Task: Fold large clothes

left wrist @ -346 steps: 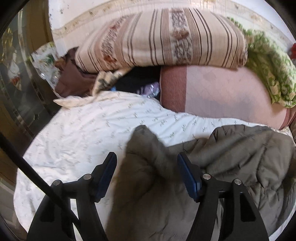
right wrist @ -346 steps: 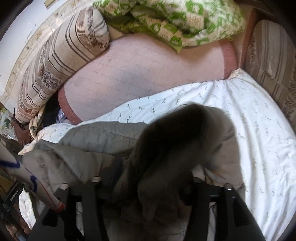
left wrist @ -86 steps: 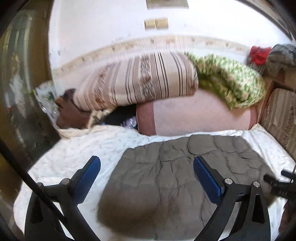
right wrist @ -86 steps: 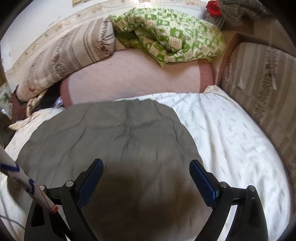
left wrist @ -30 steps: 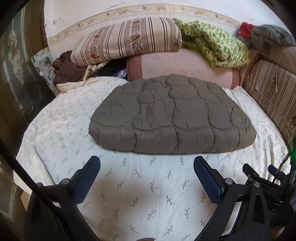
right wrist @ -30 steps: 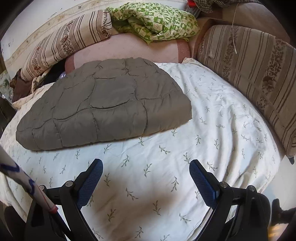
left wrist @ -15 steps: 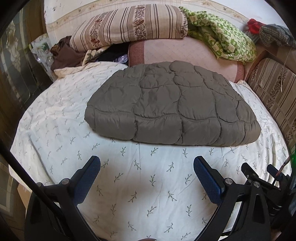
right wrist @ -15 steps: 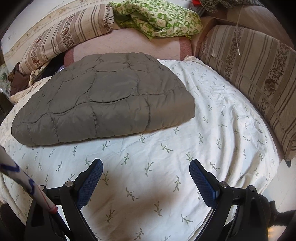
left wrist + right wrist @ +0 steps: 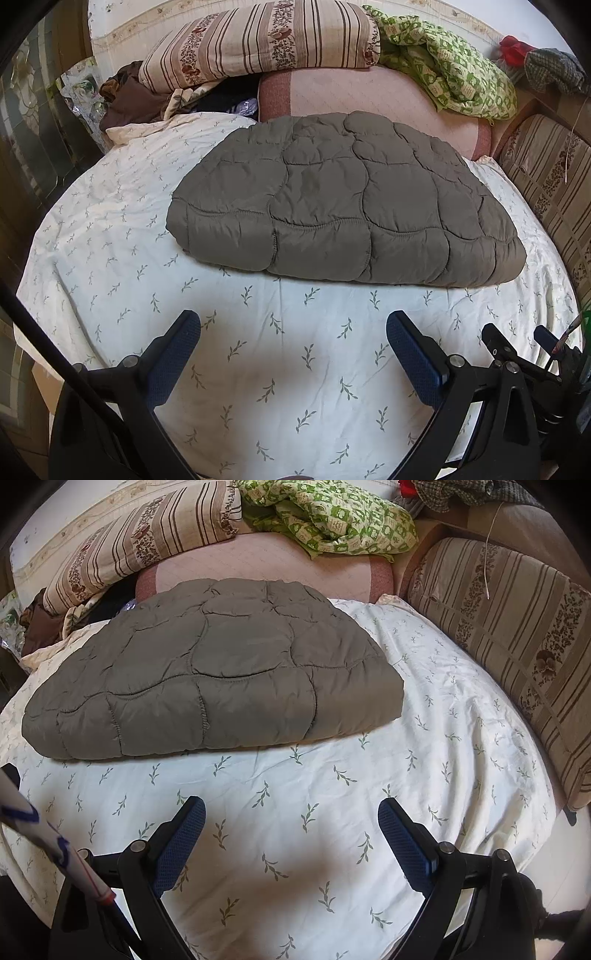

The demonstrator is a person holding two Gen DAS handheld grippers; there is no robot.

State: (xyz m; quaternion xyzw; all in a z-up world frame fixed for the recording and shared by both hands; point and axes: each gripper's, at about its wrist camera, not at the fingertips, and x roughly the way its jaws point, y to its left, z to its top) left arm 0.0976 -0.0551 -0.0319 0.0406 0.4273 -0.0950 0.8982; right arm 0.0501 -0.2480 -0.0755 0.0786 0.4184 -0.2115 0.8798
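A grey-brown quilted puffer garment lies folded into a flat, thick rectangle on the white leaf-print bed sheet. It also shows in the right wrist view. My left gripper is open and empty, held above the bare sheet in front of the garment's near edge. My right gripper is open and empty too, likewise short of the near edge. Neither gripper touches the garment. The right gripper's black frame shows at the lower right of the left wrist view.
A striped floral pillow, a pink cushion and a green patterned blanket lie behind the garment. A striped sofa back runs along the right. Dark clothes are heaped at the back left.
Both grippers have drawn back from the folded garment over the last seconds, then moved slightly closer to it; it looks a little larger now. The garment itself has not moved.
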